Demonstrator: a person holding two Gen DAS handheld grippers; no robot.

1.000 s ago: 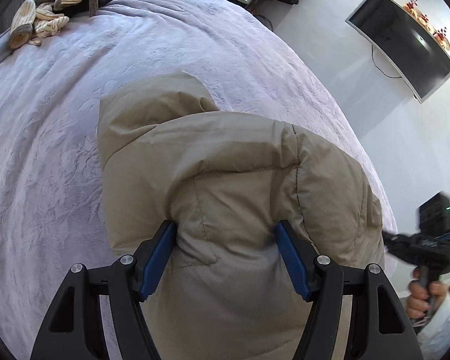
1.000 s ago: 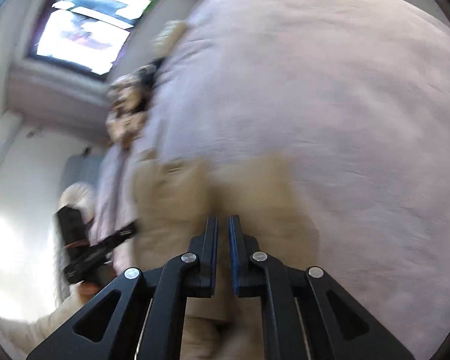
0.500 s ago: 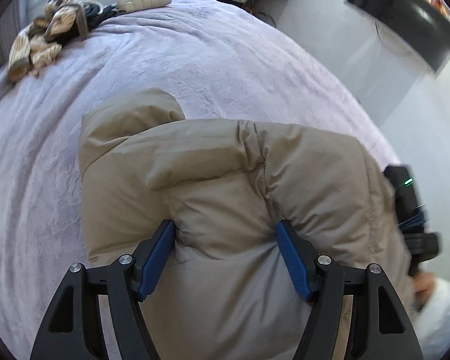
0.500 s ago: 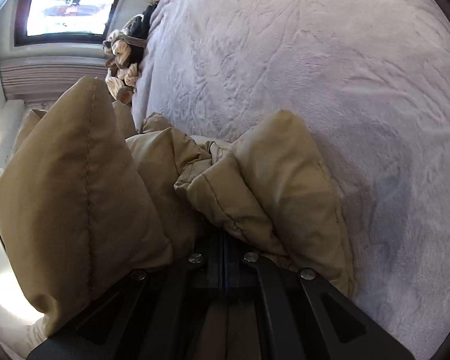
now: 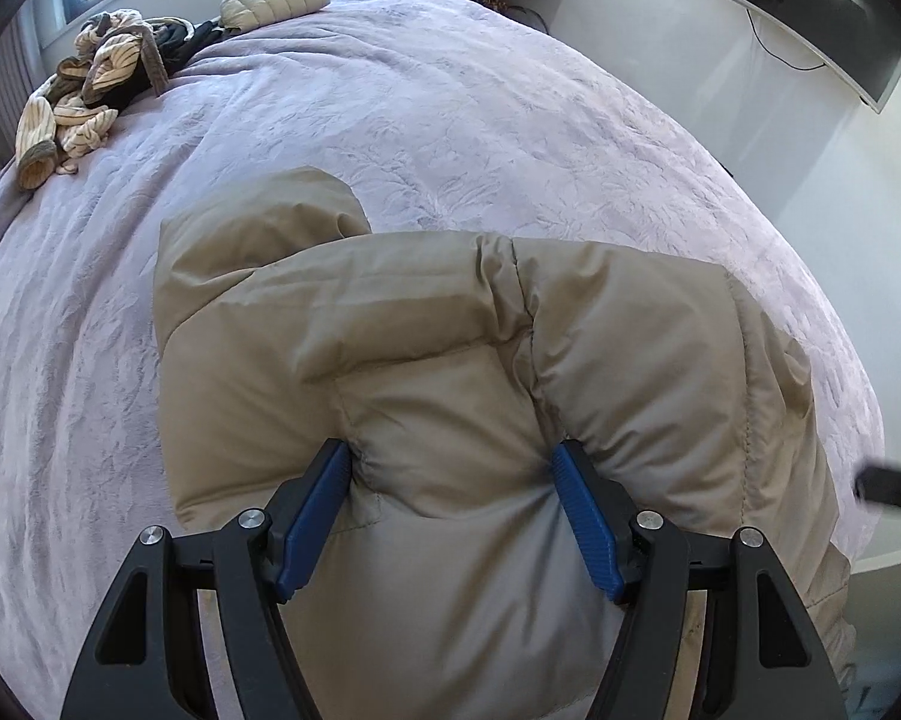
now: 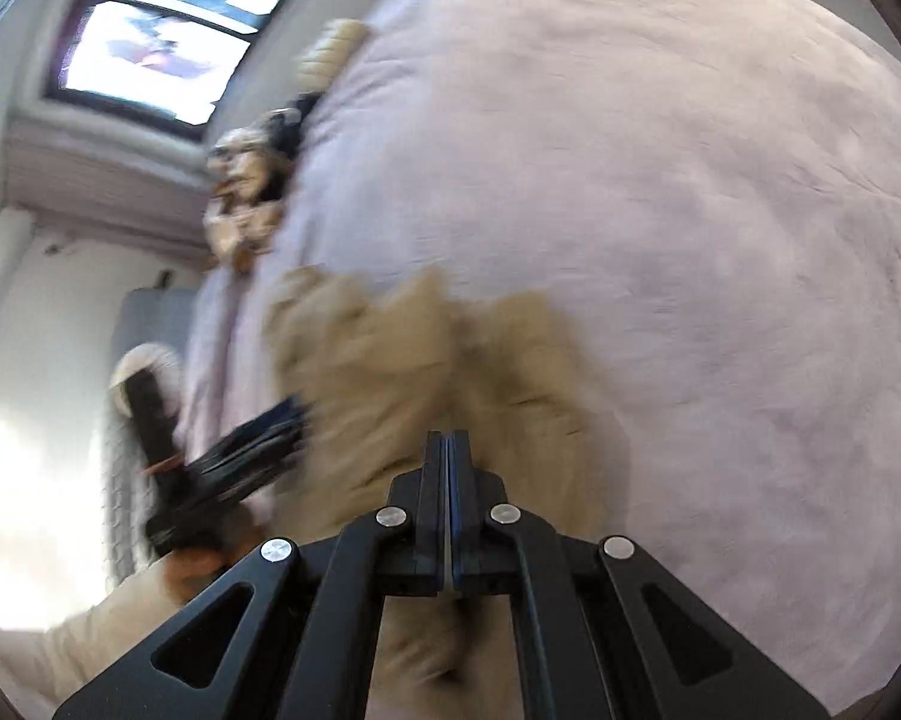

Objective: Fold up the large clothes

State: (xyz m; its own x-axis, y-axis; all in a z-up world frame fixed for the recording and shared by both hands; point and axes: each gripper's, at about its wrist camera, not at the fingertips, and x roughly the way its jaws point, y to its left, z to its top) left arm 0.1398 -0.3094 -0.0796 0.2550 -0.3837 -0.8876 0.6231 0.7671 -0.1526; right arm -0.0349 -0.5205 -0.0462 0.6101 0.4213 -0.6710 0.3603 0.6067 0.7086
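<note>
A tan puffer jacket (image 5: 426, 360) lies bunched at the near edge of the lilac bed (image 5: 450, 120). My left gripper (image 5: 453, 462) has its blue pads wide apart, with a thick fold of the jacket pressed between them. In the blurred right wrist view the jacket (image 6: 426, 372) lies ahead and below. My right gripper (image 6: 447, 450) is shut with nothing between its fingers, above the jacket. The left gripper (image 6: 252, 450) shows there at the jacket's left edge. A dark blurred part of the right gripper (image 5: 891, 486) shows at the right edge of the left wrist view.
A heap of striped and dark clothes (image 5: 90, 90) and a folded cream puffer (image 5: 273, 0) lie at the far end of the bed. A TV (image 5: 798, 6) hangs on the right wall. A window (image 6: 168, 42) is behind the bed.
My right gripper has pulled back and up from the jacket, which filled its view half a second ago. The jacket's right side has spread out flatter. The left gripper keeps its hold.
</note>
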